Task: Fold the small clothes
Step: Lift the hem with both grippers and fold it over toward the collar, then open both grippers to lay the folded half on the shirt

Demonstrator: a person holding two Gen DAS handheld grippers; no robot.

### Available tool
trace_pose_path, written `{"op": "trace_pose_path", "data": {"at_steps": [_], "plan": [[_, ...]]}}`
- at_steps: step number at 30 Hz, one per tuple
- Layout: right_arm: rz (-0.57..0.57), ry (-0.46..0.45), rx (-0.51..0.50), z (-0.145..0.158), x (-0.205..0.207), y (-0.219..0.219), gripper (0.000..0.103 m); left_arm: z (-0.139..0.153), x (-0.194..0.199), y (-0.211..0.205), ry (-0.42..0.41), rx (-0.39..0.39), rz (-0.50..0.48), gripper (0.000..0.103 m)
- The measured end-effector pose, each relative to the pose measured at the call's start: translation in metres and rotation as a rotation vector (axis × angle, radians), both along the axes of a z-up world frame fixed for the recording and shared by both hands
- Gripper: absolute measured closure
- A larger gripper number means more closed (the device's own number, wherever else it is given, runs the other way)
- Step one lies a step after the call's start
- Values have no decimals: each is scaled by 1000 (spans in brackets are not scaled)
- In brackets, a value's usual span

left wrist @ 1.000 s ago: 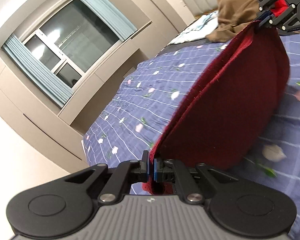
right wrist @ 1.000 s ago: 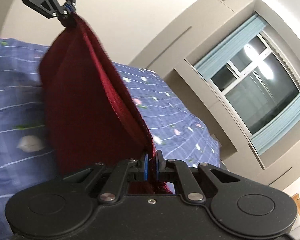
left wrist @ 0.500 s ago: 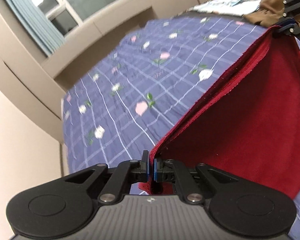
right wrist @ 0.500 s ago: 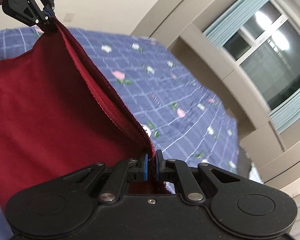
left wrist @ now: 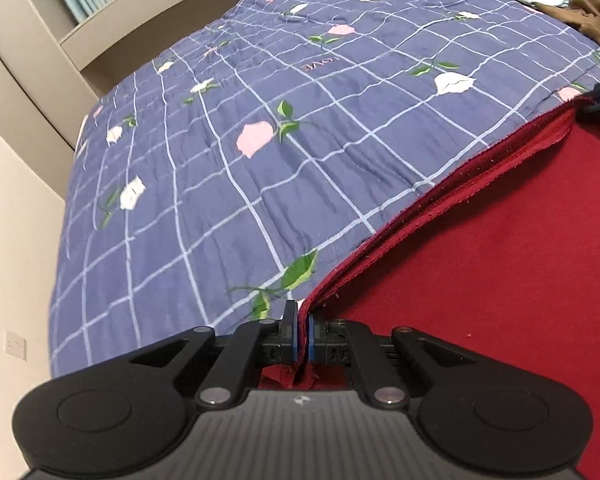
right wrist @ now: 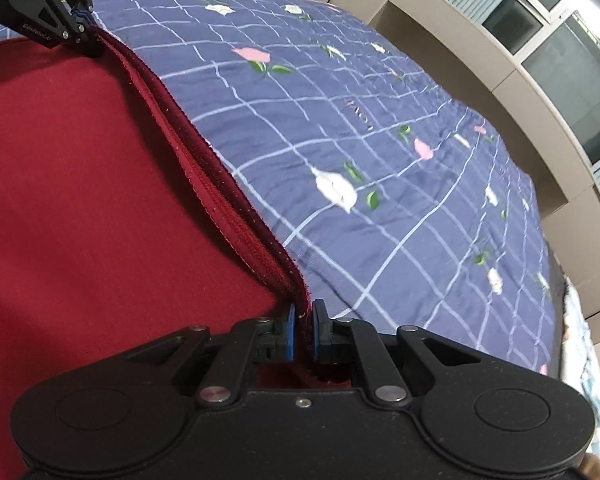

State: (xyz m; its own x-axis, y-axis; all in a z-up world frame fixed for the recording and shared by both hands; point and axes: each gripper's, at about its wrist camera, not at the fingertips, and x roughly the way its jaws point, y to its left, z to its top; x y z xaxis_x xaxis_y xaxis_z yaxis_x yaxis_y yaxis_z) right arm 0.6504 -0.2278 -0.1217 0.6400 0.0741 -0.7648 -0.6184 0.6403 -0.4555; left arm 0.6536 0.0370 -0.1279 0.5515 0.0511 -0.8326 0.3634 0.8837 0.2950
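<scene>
- My left tongs (left wrist: 300, 338) clamp one corner of the red cloth (left wrist: 500, 280).
- My right tongs (right wrist: 302, 330) pinch the other corner; doubled hem stretched btwn them over the bed (left wrist: 260, 100).

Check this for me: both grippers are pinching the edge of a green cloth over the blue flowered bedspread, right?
Not quite: the cloth is dark red, not green. Both wrist views show it. The left gripper and right gripper do each pinch its edge over the blue flowered bedspread.
</scene>
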Motion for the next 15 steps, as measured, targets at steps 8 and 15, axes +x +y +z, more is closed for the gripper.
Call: {"op": "trace_pose_path", "data": {"at_steps": [8,15], "plan": [[-226,-114,155,8,18,-28,32,13,11,30,-60,-85,218,16],[-413,-268,195,29,-10,-51,10,33,-23,76,-113,-287,465,2]]}}
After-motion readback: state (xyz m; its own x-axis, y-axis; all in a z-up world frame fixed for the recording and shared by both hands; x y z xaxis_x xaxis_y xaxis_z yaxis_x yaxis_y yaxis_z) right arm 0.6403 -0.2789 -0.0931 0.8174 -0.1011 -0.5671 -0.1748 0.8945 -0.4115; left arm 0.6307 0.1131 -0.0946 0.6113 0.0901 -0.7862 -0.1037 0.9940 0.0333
